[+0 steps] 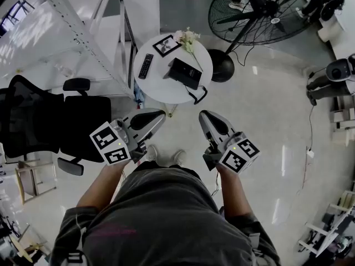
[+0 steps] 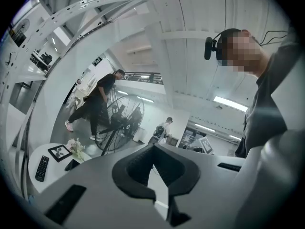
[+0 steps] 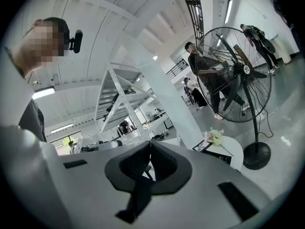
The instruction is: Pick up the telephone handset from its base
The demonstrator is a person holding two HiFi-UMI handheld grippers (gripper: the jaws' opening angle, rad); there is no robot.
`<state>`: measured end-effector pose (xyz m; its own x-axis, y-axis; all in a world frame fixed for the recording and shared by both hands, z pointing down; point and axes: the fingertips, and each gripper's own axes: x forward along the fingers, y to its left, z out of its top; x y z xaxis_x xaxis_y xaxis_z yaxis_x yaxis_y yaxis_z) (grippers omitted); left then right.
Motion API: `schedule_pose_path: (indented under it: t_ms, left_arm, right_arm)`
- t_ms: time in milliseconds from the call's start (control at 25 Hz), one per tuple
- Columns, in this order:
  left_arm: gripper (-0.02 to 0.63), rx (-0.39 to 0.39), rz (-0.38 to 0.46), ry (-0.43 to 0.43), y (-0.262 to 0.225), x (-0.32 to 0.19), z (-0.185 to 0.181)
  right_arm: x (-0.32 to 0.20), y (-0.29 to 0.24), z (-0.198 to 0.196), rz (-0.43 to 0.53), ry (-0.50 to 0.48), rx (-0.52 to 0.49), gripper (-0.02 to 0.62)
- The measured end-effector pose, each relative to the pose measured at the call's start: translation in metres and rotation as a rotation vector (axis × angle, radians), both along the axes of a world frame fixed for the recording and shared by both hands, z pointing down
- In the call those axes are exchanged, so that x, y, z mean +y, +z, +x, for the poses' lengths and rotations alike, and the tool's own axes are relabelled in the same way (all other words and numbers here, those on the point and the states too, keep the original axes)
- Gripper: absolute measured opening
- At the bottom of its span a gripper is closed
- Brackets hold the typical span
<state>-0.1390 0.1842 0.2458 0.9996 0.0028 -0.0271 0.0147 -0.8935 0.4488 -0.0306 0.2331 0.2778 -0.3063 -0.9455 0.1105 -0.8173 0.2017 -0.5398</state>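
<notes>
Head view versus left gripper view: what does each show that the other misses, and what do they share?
Only the head view: the black office chair and the right gripper, jaws together. Only the left gripper view: the wearer's head camera and the ceiling lights. Both: the round table, remote, picture frame, flowers and fan.

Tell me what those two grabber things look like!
The left gripper and the right gripper look alike. Each has a smooth light-grey shell that narrows to a beak, with black padding inside the jaws. Each also carries a white cube printed with black square markers: the left cube and the right cube. The person holding them wears a dark grey top with short sleeves.
</notes>
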Motion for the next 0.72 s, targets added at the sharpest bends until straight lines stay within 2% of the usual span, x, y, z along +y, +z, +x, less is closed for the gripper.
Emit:
schedule_pose_path:
  t_ms: [720]
  left_arm:
    - [0.014, -0.022, 0.037, 0.018, 0.0, 0.034, 0.06]
  right_arm:
    - [0.03, 0.004, 0.062, 0.028, 0.027, -0.064, 0.021]
